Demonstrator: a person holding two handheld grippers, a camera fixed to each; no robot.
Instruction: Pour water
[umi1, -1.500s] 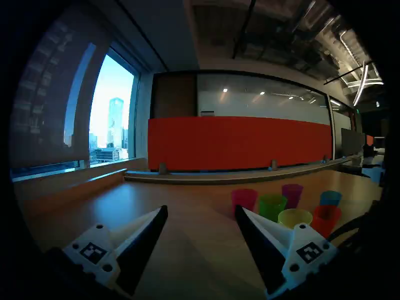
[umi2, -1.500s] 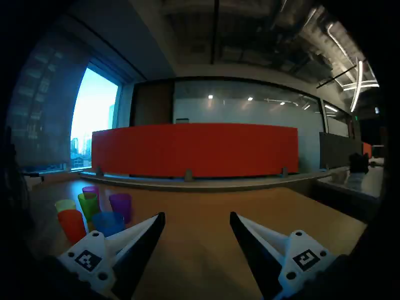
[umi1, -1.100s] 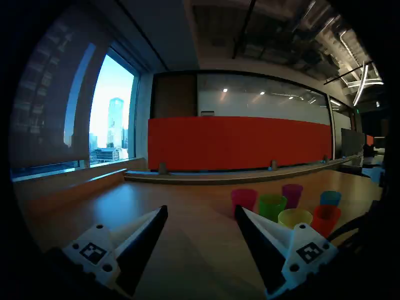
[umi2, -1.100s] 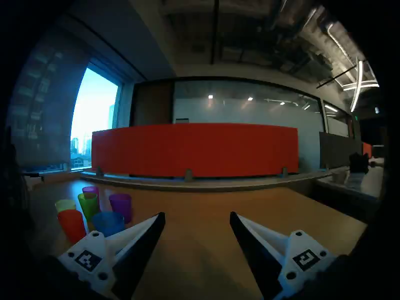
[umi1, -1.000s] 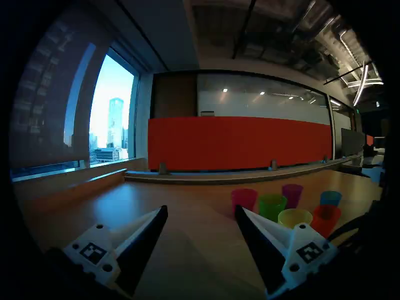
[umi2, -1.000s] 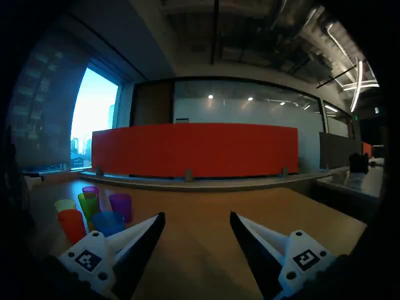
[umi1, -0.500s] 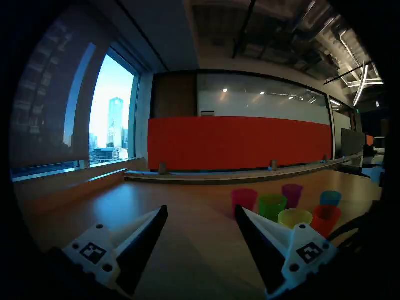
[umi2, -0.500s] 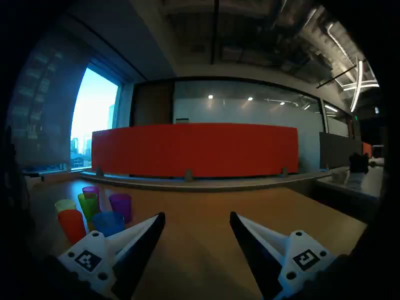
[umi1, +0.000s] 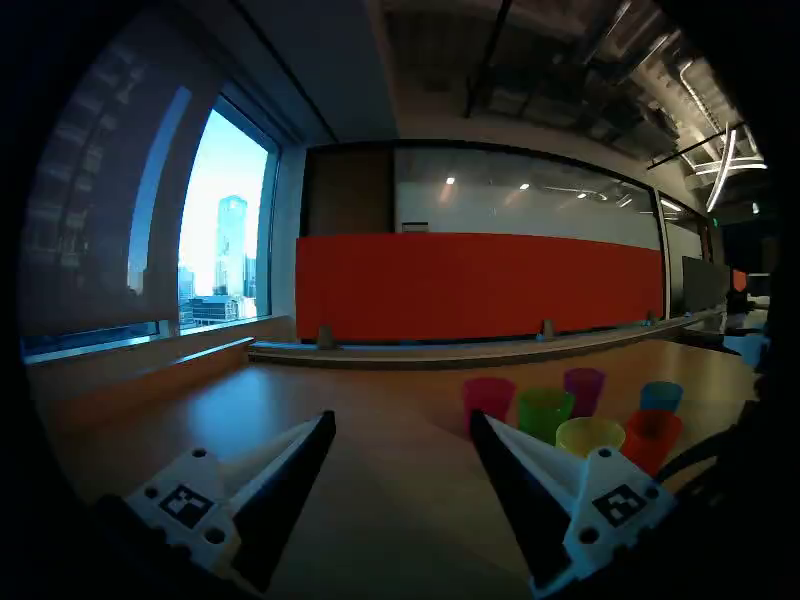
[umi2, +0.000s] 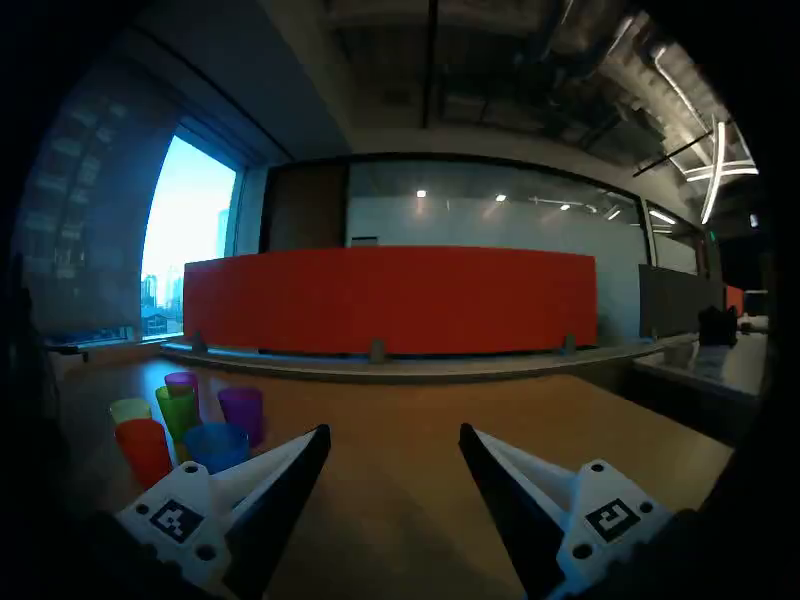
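Several coloured plastic cups stand in a cluster on the wooden table. In the left gripper view they sit at right: a pink cup, a green cup, a purple cup, a blue cup, a yellow cup and an orange cup. My left gripper hovers open just left of them, holding nothing. In the right gripper view the same cluster stands at left, with the orange cup and blue cup nearest. My right gripper is open and empty to their right.
An orange partition and a low ledge close off the table's far side. A bright window lies to the left. Another desk with dark objects stands at far right in the right gripper view.
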